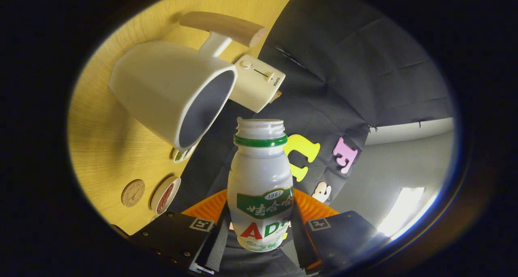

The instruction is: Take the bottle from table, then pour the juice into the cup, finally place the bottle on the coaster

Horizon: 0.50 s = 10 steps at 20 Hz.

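1. Far side of the tilted view: wooden table [105, 147]. On it a round wooden coaster [132, 192], just beside a small dish [165, 194] with something red in it. A second small dish peeks out under the cup.
2. White cup [170, 90] with a wooden handle [222, 26]. Against my rolled camera its mouth faces the bottle's neck, and mouth and neck sit close but apart.
3. Behind the cup's rim, a cream toaster [259, 82], touching the cup in the view; I cannot tell the true gap.
4. Bottle [260, 184], white with a green neck ring, cap off, held between the fingers, its neck reaching well beyond them toward the cup.
5. Gripper [259, 228]: both fingers [216, 244] press the bottle's lower body, one on each side, clamped.
6. Judgement: I'm in the pour step, the bottle tipped toward the cup. No stream visible, and I cannot see the juice level.
7. Risks: the neck looks offset from the cup's mouth, so juice could land on the table. The grip sits low on a smooth bottle, so it could swivel or slip as I roll further.
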### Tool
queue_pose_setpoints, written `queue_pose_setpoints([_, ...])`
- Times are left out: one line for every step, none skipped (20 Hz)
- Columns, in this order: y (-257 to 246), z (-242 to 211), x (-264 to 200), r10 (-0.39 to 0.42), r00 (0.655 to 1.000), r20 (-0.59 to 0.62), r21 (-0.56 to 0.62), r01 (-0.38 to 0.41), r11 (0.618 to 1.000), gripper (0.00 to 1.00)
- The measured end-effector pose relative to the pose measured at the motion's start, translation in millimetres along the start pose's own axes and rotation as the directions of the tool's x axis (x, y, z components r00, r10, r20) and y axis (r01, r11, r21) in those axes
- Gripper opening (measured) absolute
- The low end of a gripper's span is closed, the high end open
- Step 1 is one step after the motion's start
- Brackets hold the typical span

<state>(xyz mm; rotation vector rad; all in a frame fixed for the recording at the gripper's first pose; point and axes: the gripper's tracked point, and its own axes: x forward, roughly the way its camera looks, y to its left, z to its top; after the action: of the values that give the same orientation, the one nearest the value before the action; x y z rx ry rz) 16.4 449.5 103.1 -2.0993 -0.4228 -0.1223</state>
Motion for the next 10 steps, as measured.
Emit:
queue_pose_setpoints([-1.1,0.6,1.2,-0.001,1.0,0.002,-0.003,0.001,1.0,0.69])
queue_pose_setpoints([-1.4,0.8,0.8,-0.004,1.0,0.003,-0.004,0.004,1.0,0.69])
queue_pose_setpoints([-1.9,0.6,1.3,-0.007,1.0,0.004,-0.005,0.007,1.0,0.69])
queue_pose_setpoints([-2.2,0.4,1.6,-0.01,1.0,0.005,-0.003,0.01,1.0,0.69])
queue_pose_setpoints([-2.2,0.6,1.9,-0.012,1.0,0.006,-0.003,0.012,1.0,0.69])
queue_pose_setpoints([-2.6,0.4,2.2,-0.014,1.0,0.005,-0.005,0.014,1.0,0.69])
queue_pose_setpoints([-2.7,1.2,1.9,-0.016,1.0,0.008,-0.005,0.016,1.0,0.69])
queue_pose_setpoints([-2.1,1.5,1.3,-0.018,1.0,0.008,-0.005,0.018,1.0,0.69])
queue_pose_setpoints([-1.4,1.0,1.4,-0.02,1.0,0.009,-0.005,0.02,1.0,0.69])
queue_pose_setpoints([-0.3,-0.4,2.8,-0.018,1.0,0.01,-0.004,0.018,1.0,0.69])
